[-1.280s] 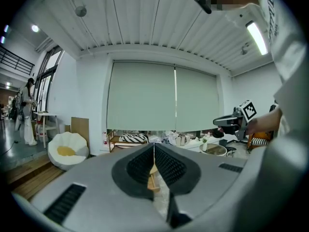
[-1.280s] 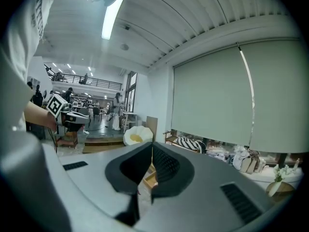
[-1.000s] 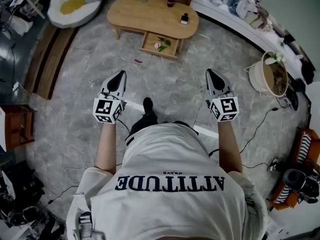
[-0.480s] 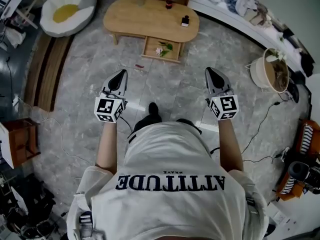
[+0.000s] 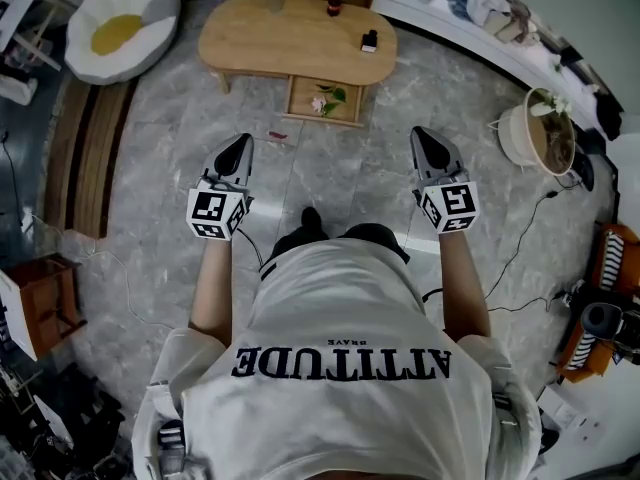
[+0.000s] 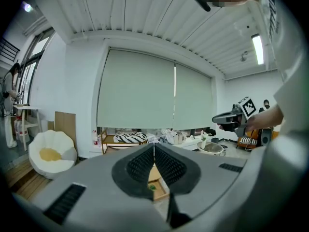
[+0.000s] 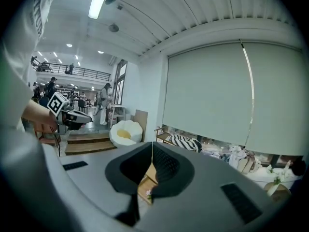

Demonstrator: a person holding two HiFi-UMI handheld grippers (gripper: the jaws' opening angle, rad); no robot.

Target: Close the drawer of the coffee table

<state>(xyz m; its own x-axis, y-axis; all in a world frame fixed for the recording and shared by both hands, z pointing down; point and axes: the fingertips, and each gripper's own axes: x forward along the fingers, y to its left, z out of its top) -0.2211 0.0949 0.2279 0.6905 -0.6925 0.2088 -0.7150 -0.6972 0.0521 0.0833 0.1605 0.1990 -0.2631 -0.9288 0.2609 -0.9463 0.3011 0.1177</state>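
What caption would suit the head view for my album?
Person, left gripper and right gripper shut, faces a coffee table whose drawer stands open, flowers inside.

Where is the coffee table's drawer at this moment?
Head view, top centre: the drawer juts open from the near side of the coffee table.

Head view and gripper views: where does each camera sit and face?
Head view: on the person's head, steeply down at coffee table and open drawer; shirt, forearms, left gripper, right gripper show.
Left gripper view: on left gripper, along shut jaws toward the blinds; right gripper at right.
Right gripper view: on right gripper, likewise; left gripper at left.
Shared: all three see the drawer.
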